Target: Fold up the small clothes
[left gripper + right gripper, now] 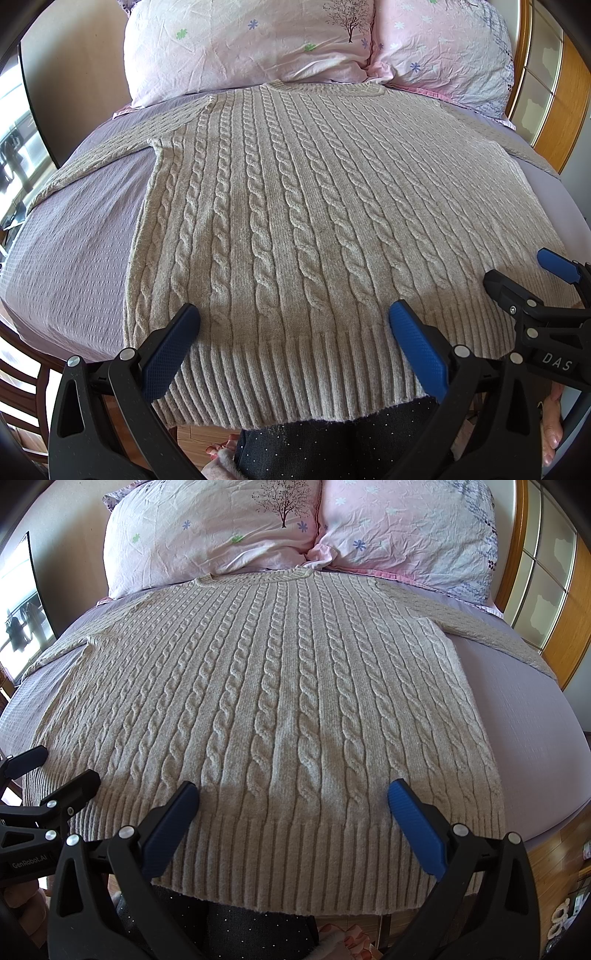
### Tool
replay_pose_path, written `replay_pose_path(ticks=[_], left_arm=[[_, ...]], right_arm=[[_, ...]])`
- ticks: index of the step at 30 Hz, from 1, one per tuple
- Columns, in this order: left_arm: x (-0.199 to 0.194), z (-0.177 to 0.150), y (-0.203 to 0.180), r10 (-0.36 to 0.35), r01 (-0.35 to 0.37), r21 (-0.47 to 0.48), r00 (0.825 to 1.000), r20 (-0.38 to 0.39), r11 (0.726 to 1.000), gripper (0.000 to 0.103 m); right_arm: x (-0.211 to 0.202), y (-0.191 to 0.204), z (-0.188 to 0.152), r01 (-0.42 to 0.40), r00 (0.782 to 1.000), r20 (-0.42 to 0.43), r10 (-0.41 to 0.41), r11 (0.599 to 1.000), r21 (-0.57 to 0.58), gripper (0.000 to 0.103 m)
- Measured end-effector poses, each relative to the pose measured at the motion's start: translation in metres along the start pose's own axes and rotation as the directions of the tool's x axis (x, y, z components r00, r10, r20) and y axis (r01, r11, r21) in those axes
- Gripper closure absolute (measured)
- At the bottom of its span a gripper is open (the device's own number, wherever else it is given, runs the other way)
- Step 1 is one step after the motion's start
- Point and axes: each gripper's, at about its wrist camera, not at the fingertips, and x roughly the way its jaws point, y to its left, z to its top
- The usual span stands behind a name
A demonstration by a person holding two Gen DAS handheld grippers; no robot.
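Observation:
A beige cable-knit sweater (295,221) lies flat on the bed with its collar toward the pillows and its ribbed hem (288,380) hanging over the near edge. Its sleeves spread out to both sides. It also fills the right wrist view (277,709). My left gripper (293,314) is open and empty, hovering over the hem left of centre. My right gripper (293,794) is open and empty over the hem right of centre. The right gripper also shows at the right edge of the left wrist view (524,269), and the left gripper at the left edge of the right wrist view (70,764).
The bed has a lilac sheet (74,251). Two pink floral pillows (240,40) (406,528) lean at the head. A wooden headboard (517,554) stands at the right. A dark speckled garment (332,443) on the person is below the hem.

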Motion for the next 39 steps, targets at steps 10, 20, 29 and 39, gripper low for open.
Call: replay_pose_path(ticks=[10, 20, 29, 39], left_arm=[[0.000, 0.000, 0.000, 0.000, 0.000, 0.000, 1.000, 0.000, 1.000, 0.001], [0.000, 0.000, 0.000, 0.000, 0.000, 0.000, 1.000, 0.000, 1.000, 0.001], [0.000, 0.000, 0.000, 0.001, -0.001, 0.001, 1.000, 0.004, 1.000, 0.001], [-0.006, 0.003, 0.004, -0.018, 0.018, 0.022, 0.999, 0.029, 1.000, 0.001]], right_arm=[[0.000, 0.000, 0.000, 0.000, 1.000, 0.000, 0.000, 1.000, 0.000, 0.002], [0.000, 0.000, 0.000, 0.000, 1.000, 0.000, 0.000, 1.000, 0.000, 0.002], [-0.001, -0.001, 0.000, -0.014, 0.999, 0.032, 0.014, 1.000, -0.018, 0.002], [-0.004, -0.155, 0.060, -0.175, 0.974, 0.186, 0.132, 0.955, 0.240, 0.002]])
